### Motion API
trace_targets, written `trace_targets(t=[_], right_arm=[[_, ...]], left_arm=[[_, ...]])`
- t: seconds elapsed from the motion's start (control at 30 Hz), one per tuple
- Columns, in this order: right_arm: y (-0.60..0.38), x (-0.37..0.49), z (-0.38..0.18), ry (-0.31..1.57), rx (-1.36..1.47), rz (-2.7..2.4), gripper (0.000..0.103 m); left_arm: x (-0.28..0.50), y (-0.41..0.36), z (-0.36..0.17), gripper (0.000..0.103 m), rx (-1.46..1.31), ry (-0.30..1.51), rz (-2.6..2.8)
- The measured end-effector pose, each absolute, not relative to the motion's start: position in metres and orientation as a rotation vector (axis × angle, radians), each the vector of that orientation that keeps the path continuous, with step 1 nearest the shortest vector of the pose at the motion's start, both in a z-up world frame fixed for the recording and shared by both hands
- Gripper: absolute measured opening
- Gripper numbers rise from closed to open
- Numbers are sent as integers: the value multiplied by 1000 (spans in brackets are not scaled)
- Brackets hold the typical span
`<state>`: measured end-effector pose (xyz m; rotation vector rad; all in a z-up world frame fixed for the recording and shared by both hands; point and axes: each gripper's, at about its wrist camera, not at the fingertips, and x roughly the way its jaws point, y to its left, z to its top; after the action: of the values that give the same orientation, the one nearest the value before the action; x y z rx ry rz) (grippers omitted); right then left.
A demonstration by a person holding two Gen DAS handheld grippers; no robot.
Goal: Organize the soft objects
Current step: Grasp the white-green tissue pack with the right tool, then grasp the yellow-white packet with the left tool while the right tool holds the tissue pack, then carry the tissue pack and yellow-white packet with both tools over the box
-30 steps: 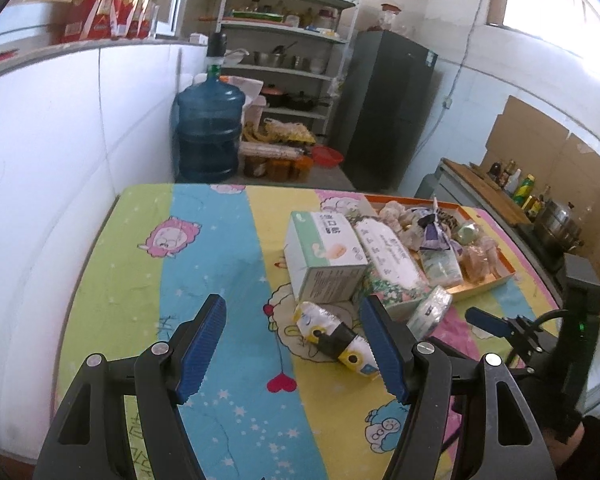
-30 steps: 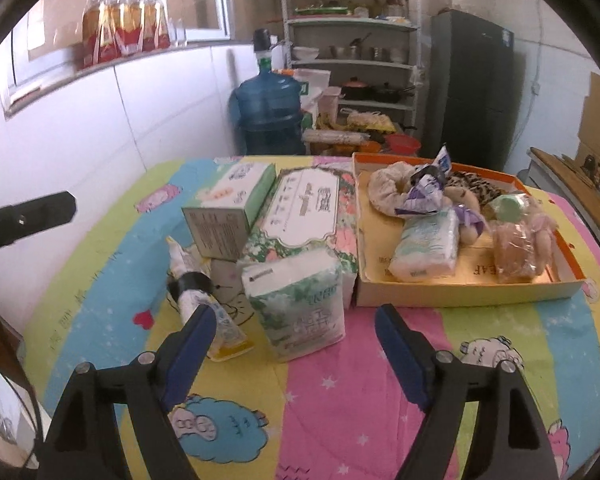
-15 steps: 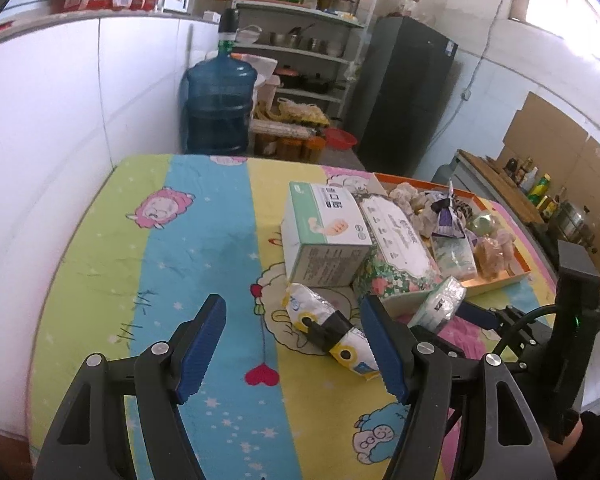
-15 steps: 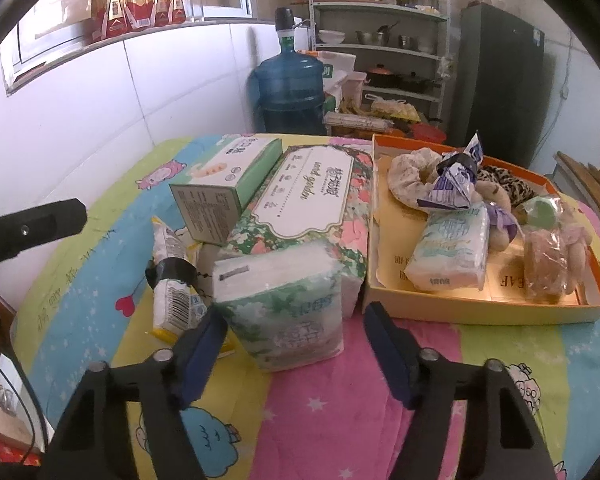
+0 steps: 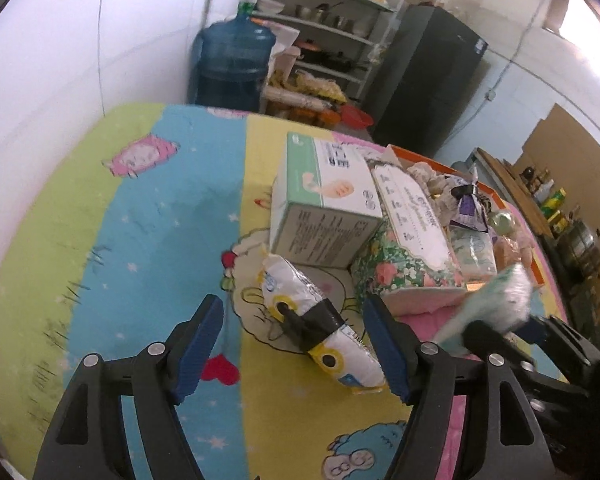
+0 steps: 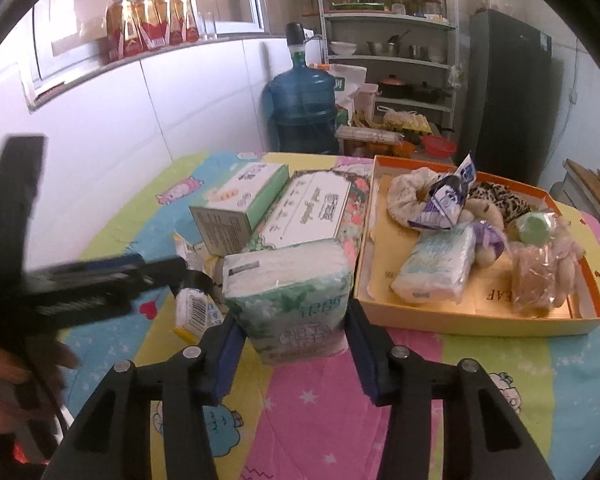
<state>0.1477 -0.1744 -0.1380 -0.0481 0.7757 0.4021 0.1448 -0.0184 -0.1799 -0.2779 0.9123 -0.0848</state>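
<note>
A green-patterned soft tissue pack (image 6: 292, 300) stands on the colourful tablecloth, in front of the floral tissue box (image 6: 312, 208). My right gripper (image 6: 292, 320) has a blue pad on each side of it, and its jaws are closing and pressing the pack's sides. The left wrist view shows that pack (image 5: 496, 304) blurred and tilted, in front of the right gripper (image 5: 540, 344). My left gripper (image 5: 294, 308) is open, low over a white and yellow packet with a black band (image 5: 320, 320). The packet lies between the fingers, untouched.
An orange tray (image 6: 460, 320) at the right holds a tissue packet, scrunchies, a plush toy and several wrapped items. A green-white carton (image 5: 320, 208) stands beside the floral box. A blue water jug (image 6: 304, 108), shelves and a dark fridge stand beyond the table.
The right jaws narrowed from wide open onto the green tissue pack. The left gripper came down and forward over the white and yellow packet, staying open.
</note>
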Motion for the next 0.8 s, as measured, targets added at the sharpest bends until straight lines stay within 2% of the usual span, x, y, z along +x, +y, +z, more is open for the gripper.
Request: trace_targets(t=[0.53, 0.63, 0.7, 0.8], right_arm=[[-195, 141, -136, 810, -27, 414, 50], [-195, 141, -137, 816, -24, 416, 50], [-194, 141, -138, 820, -22, 420, 50], [-192, 140, -139, 825, -13, 427, 50]], left_arm=[[163, -33, -217, 74, -401, 987, -31], [161, -31, -217, 67, -400, 989, -25], [160, -31, -217, 53, -408, 988, -54], [158, -33, -216, 44, -402, 985, -85]])
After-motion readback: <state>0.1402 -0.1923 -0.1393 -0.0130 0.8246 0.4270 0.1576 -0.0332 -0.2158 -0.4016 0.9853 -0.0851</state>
